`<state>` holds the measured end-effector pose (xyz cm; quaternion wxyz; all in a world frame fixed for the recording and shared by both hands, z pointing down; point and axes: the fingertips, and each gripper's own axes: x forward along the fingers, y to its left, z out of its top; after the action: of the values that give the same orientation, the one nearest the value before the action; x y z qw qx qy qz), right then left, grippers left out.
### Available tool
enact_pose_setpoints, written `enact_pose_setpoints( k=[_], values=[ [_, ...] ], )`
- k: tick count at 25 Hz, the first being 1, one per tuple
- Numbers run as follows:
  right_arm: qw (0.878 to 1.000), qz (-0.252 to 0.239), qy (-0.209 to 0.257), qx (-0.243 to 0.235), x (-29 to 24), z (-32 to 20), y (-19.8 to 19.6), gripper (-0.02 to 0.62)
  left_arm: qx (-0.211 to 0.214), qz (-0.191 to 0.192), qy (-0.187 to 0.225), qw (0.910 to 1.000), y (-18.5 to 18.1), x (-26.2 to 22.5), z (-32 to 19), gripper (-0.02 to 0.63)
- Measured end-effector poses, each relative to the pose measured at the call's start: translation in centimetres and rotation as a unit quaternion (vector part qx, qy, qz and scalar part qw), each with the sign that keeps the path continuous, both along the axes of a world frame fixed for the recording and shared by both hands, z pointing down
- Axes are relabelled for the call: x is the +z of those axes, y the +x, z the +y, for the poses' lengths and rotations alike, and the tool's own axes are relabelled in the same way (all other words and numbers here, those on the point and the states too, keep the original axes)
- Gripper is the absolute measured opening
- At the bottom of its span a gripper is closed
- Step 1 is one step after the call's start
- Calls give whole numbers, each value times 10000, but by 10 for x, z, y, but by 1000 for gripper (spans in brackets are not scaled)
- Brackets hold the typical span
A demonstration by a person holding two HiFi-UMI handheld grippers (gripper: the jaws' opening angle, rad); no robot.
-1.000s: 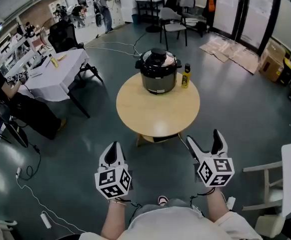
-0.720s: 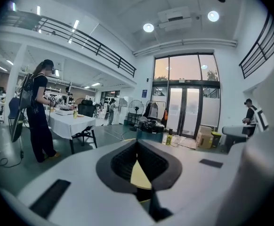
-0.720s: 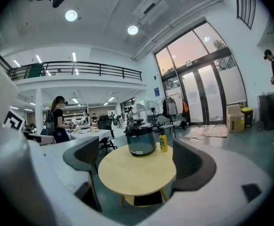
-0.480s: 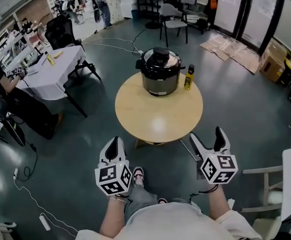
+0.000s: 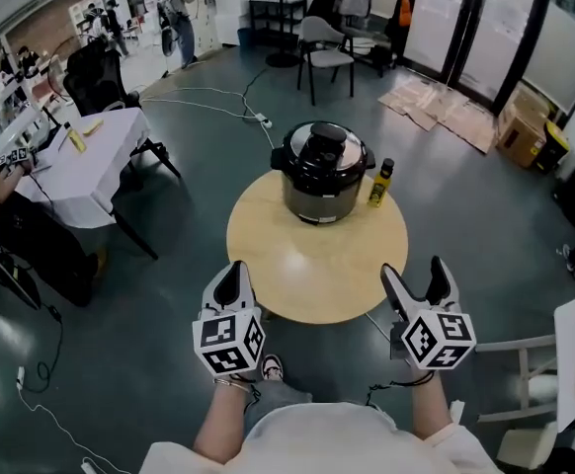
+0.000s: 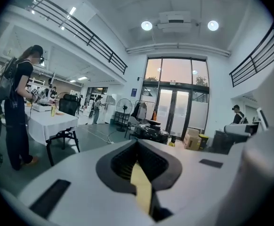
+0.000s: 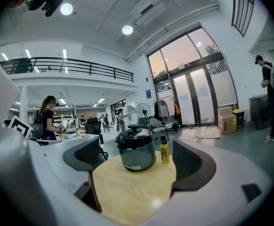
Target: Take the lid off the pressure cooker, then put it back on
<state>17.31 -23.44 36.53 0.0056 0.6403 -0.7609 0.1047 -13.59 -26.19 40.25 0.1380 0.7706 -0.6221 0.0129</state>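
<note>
The black and silver pressure cooker (image 5: 322,178) stands at the far side of a round wooden table (image 5: 317,260), with its black lid (image 5: 323,151) on it. In the right gripper view the cooker (image 7: 136,152) is straight ahead, well beyond the jaws. My left gripper (image 5: 230,282) is held at the table's near left edge, jaws together and nothing in them. My right gripper (image 5: 418,276) hovers at the near right edge, open and empty. In the left gripper view the cooker (image 6: 151,133) is small and dark past the closed gripper (image 6: 139,161).
A yellow bottle (image 5: 377,186) stands just right of the cooker. A white-clothed table (image 5: 85,161) with a seated person is at the left. A grey chair (image 5: 322,42) and flattened cardboard (image 5: 446,112) lie beyond. Cables run over the floor.
The whole view has moved forward: the table and cooker are nearer, and both grippers now sit at the table's near edge. Neither gripper's state has changed.
</note>
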Motion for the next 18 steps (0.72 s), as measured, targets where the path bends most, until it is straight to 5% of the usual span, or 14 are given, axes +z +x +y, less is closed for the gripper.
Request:
enact_pose_setpoints(
  k=[11, 18],
  values=[
    [9966, 20, 51, 817, -10, -69, -18, 488, 779, -4, 157, 9968, -19, -16, -123, -5],
    [9955, 71, -3, 949, -7, -103, -23, 485, 867, -12, 33, 9962, -29, -5, -166, -5]
  ],
)
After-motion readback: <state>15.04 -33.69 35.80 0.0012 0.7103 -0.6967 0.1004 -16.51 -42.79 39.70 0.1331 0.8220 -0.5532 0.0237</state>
